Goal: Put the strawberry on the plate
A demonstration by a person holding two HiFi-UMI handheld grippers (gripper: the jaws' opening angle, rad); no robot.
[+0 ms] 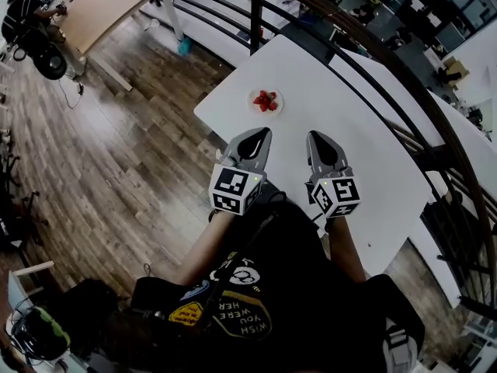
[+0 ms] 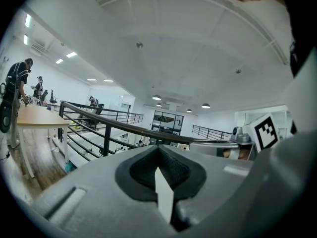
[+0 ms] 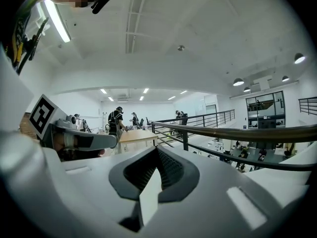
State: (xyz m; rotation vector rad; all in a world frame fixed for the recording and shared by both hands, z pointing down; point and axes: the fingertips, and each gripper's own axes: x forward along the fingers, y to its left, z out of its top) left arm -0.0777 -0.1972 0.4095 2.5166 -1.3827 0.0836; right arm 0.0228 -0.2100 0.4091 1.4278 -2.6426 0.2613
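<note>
A red strawberry (image 1: pixel 265 100) lies on a small white plate (image 1: pixel 276 109) near the far-left part of the white table (image 1: pixel 365 169) in the head view. My left gripper (image 1: pixel 261 134) and right gripper (image 1: pixel 316 137) hover side by side over the table's near part, short of the plate, tips pointing toward it. Both are shut with nothing between the jaws. The left gripper view shows its jaws (image 2: pixel 159 150) pressed together, and the right gripper view shows the same (image 3: pixel 157 152). Both gripper views tilt up at the ceiling, so plate and strawberry are hidden there.
A dark metal railing (image 1: pixel 256 10) runs behind and to the right of the table. A wooden table (image 1: pixel 105 10) stands at the far left over wood flooring (image 1: pixel 116 146). People stand far off by that table (image 3: pixel 117 120).
</note>
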